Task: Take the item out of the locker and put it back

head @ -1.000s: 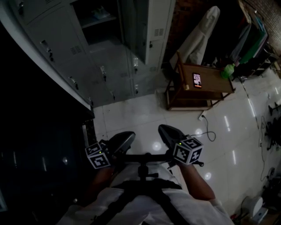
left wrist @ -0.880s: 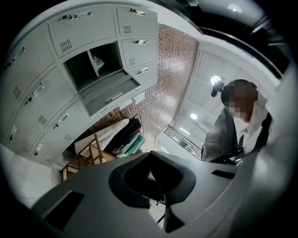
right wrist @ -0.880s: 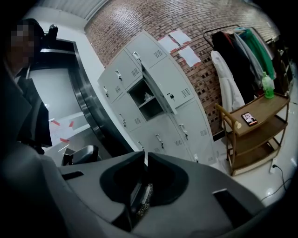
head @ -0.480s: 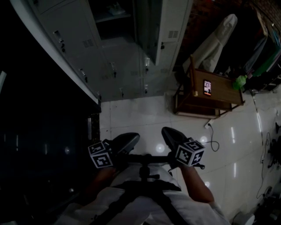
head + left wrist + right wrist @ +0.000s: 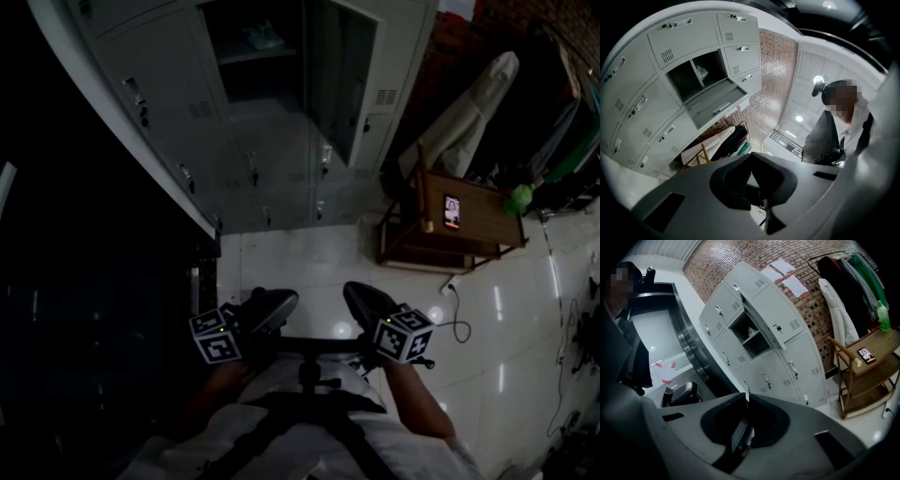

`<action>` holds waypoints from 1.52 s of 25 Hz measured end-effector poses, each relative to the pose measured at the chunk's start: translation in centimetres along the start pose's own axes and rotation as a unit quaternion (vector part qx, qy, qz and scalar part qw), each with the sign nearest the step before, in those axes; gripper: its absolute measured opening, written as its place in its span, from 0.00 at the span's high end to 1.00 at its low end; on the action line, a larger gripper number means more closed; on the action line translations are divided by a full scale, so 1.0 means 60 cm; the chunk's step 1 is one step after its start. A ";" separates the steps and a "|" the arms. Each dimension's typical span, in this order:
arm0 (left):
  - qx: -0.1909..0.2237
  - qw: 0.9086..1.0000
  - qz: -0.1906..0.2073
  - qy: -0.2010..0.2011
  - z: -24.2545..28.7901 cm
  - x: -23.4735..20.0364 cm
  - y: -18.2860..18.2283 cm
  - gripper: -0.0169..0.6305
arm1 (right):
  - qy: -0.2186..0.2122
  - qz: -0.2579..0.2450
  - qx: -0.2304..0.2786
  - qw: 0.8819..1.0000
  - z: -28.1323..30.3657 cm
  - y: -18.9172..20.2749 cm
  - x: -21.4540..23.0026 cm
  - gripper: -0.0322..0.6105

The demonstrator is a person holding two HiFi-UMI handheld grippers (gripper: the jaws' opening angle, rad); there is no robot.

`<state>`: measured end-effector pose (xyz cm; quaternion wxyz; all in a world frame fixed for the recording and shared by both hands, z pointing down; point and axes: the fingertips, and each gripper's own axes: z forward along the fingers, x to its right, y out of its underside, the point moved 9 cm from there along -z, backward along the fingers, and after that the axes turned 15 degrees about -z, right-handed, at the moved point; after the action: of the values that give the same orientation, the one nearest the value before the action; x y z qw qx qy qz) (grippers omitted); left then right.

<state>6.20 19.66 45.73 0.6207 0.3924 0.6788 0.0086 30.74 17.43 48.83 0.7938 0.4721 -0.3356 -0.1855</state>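
Jaws of the left gripper [image 5: 266, 308] and right gripper [image 5: 367, 302] are clenched on nothing; at the far side, one grey metal locker [image 5: 169, 89] compartment stands open.

Left gripper [image 5: 751, 154] jaws together, empty; locker [image 5: 670, 42] door [image 5: 717, 105] open, pale item [image 5: 702, 71] on shelf inside.

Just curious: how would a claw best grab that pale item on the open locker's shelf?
Likely straight in from the front: the pale item sits on a shelf in the locker, walled at sides and back, door swung aside. Pinch across its raised part; finer shape is unclear.
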 end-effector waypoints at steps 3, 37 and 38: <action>-0.003 1.000 -0.004 0.008 -0.003 -0.032 -0.057 0.98 | 0.010 -0.005 0.012 1.000 0.052 -0.033 -0.001 0.90; -0.053 0.998 -0.004 0.043 -0.060 -0.234 -0.576 0.98 | 0.083 -0.019 0.047 0.995 0.512 -0.327 -0.013 0.90; -0.054 0.998 -0.005 0.043 -0.058 -0.239 -0.582 0.98 | 0.085 -0.021 0.047 0.995 0.516 -0.332 -0.012 0.90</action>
<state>-16.07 -10.64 41.10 0.6109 0.3538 0.7058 0.0589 8.78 -11.13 41.35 0.7923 0.5297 -0.2652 -0.1460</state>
